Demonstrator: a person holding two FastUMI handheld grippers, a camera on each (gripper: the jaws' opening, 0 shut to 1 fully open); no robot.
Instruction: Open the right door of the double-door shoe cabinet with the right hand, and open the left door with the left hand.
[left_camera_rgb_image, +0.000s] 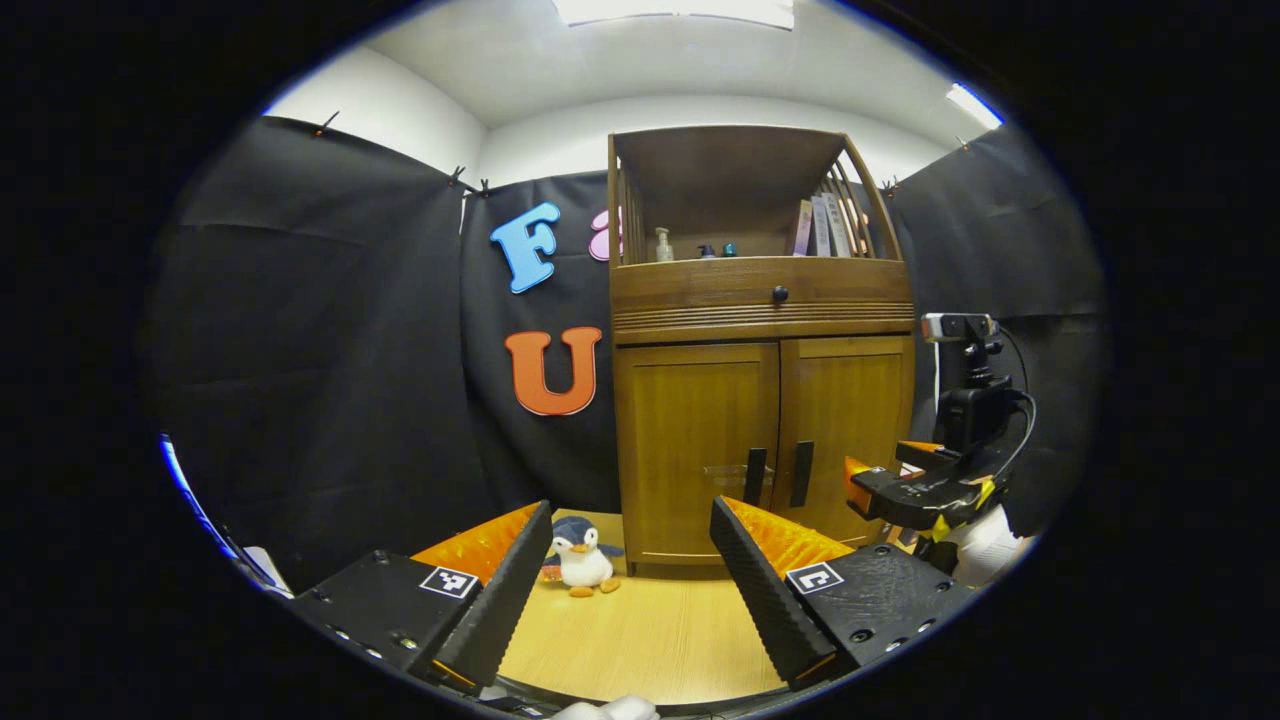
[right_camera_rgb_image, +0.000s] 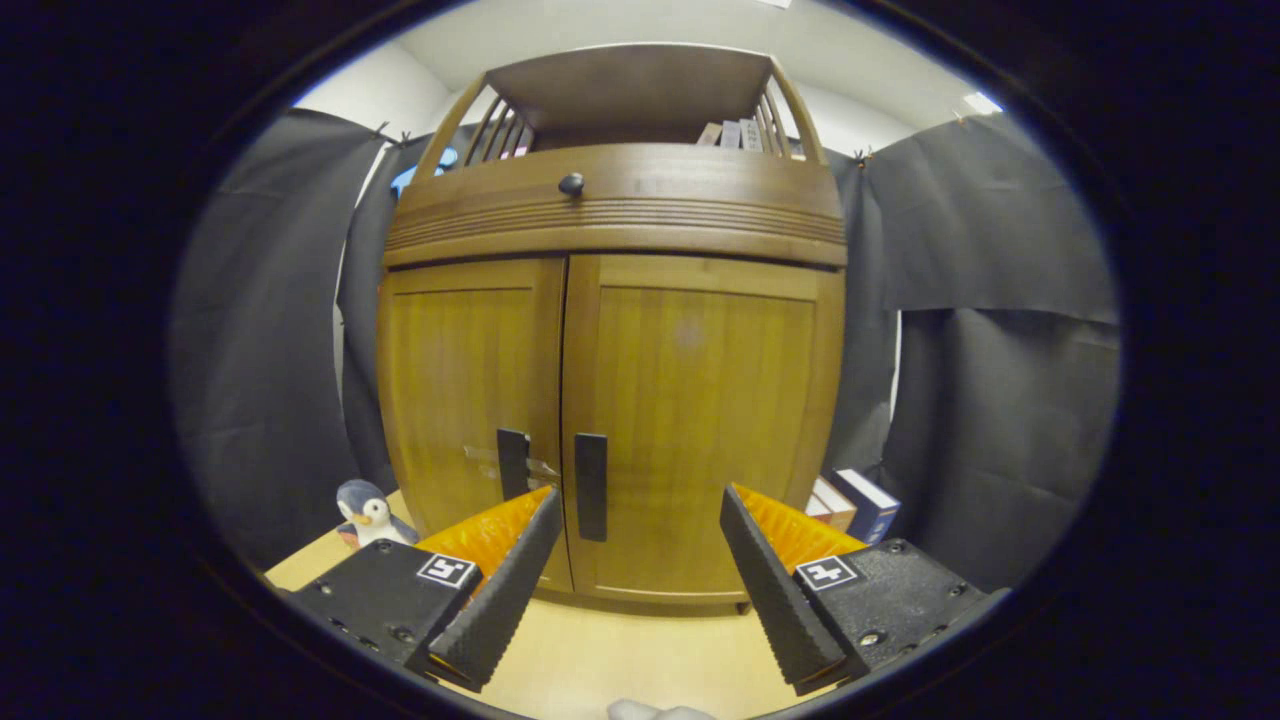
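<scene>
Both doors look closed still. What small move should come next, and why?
Probably ease the right gripper forward to bracket the right door's handle. Both doors sit shut, this gripper is open and already close, with the handle just left of its centre; the left gripper hangs farther back.

penguin toy (left_camera_rgb_image: 582, 556) — on floor | books (right_camera_rgb_image: 852, 503) — leaning by black cloth (right_camera_rgb_image: 1000, 420)
</scene>
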